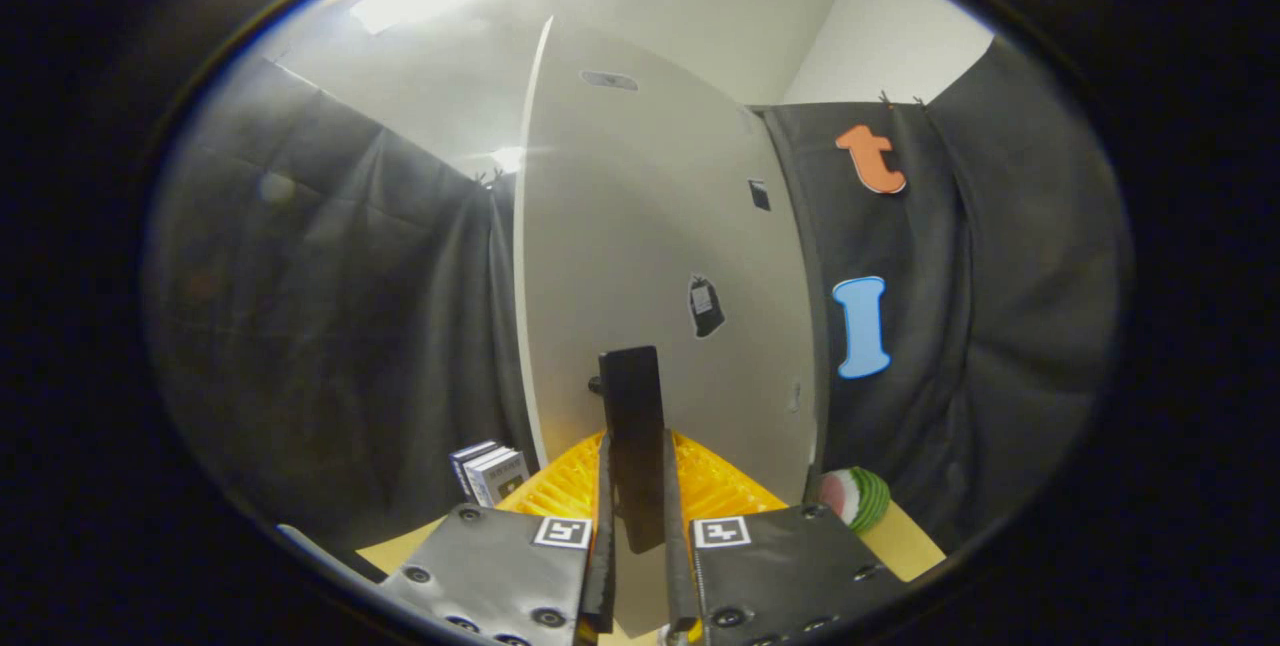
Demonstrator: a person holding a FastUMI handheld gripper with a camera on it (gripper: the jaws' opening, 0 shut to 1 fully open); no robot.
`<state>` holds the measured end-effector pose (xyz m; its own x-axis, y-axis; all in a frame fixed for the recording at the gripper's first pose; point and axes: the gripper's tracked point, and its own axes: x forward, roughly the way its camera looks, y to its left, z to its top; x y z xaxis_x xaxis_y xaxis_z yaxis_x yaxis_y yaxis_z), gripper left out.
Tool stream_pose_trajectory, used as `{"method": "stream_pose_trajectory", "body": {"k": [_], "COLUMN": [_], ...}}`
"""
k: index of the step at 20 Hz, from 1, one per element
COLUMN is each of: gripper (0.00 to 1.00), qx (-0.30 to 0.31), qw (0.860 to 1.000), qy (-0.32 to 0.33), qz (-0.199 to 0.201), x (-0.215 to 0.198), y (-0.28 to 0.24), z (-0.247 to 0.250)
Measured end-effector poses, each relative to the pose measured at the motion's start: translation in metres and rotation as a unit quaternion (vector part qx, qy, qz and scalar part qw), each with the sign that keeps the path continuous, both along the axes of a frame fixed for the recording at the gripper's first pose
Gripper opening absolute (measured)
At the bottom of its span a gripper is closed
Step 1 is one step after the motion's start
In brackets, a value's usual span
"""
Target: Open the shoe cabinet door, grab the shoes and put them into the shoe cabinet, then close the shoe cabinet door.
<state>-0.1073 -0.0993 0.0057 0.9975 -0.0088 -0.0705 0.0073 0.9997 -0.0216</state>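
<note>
Shoe cabinet door (640, 226), pale and tall, stands just ahead of the gripper (640, 526). Its dark handle (632, 436) sits between the two fingers, which are drawn narrow around it and seem to press it on both sides. Under the door I see something yellow and ribbed (715, 486); I cannot tell what it is. Small boxes (490, 471) stand near on the left, a green and red round object (852, 496) on the right. I judge a slip possible: a pull not following the hinge arc could twist the handle free.
</note>
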Motion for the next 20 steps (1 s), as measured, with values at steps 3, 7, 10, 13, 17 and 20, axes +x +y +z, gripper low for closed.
{"method": "stream_pose_trajectory", "body": {"k": [3, 7, 10, 13, 17, 20], "gripper": [0.22, 0.22, 0.22, 0.21, 0.21, 0.16], "qx": [-0.005, -0.012, -0.02, -0.022, -0.032, -0.017], "qw": [1.0, 1.0, 0.999, 0.997, 0.991, 0.984], "qy": [-0.006, -0.011, -0.015, -0.019, -0.027, -0.035], "qz": [-0.013, -0.025, -0.046, -0.07, -0.126, -0.174], "x": [-0.013, -0.027, -0.038, -0.049, -0.066, -0.081], "y": [-0.027, -0.056, -0.082, -0.102, -0.142, -0.175], "z": [0.007, 0.013, 0.017, 0.021, 0.027, 0.03]}}
